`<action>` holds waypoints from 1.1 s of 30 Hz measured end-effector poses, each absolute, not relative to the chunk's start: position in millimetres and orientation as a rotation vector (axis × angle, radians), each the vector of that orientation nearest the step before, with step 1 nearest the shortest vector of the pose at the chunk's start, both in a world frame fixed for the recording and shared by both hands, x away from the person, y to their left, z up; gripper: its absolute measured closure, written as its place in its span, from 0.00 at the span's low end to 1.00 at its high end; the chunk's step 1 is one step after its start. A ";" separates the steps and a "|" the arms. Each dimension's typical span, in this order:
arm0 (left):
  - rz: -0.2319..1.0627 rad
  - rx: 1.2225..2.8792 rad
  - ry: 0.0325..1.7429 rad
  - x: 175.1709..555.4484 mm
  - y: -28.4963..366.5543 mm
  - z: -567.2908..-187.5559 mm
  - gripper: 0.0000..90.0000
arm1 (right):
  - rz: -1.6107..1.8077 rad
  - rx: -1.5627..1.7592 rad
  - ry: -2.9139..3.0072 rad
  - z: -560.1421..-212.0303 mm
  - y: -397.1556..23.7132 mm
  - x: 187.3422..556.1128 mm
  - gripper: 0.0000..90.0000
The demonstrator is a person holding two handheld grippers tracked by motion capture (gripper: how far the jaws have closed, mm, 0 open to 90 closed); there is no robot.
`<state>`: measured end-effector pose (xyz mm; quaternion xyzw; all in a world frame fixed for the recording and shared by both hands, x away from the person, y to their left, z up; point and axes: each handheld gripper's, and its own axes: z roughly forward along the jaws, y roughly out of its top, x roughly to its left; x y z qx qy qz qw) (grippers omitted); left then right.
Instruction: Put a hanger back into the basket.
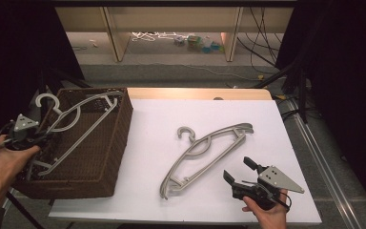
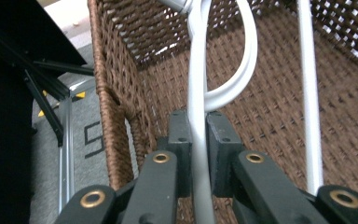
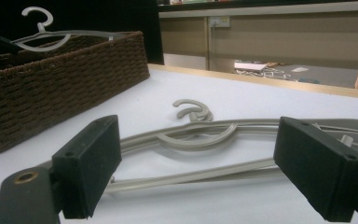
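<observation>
Over at the wicker basket (image 1: 109, 157), the left gripper (image 2: 198, 140) has its fingers (image 2: 179, 154) clamped on a white hanger (image 1: 76, 125) lying across it, while the right gripper (image 1: 240, 172) rests on the counter (image 1: 152, 109), fingers spread wide, just short of a grey hanger (image 1: 205, 152).

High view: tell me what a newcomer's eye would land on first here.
The grey hanger on the table lies flat mid-sheet on the white table, with the open right gripper just beside its lower end. At the left, the brown wicker basket hangs over the table edge; a white hanger slants across it, hook past the far rim, and the left gripper is shut on one of its bars.
</observation>
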<state>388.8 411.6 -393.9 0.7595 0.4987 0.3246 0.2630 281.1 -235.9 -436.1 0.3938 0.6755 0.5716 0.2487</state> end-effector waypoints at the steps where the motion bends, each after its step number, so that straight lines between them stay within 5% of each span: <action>1: 0.883 2.065 1.352 388.3 411.2 -394.4 0.91 | 1.557 1.074 1.836 -435.9 -236.0 280.9 0.18; 28: 0.713 2.179 1.488 410.3 403.9 -428.1 0.90 | 1.557 1.079 1.851 -436.0 -235.2 281.4 0.18; 33: 0.715 2.161 1.517 409.3 407.4 -429.4 0.81 | 1.561 1.076 1.846 -436.2 -235.2 281.7 0.18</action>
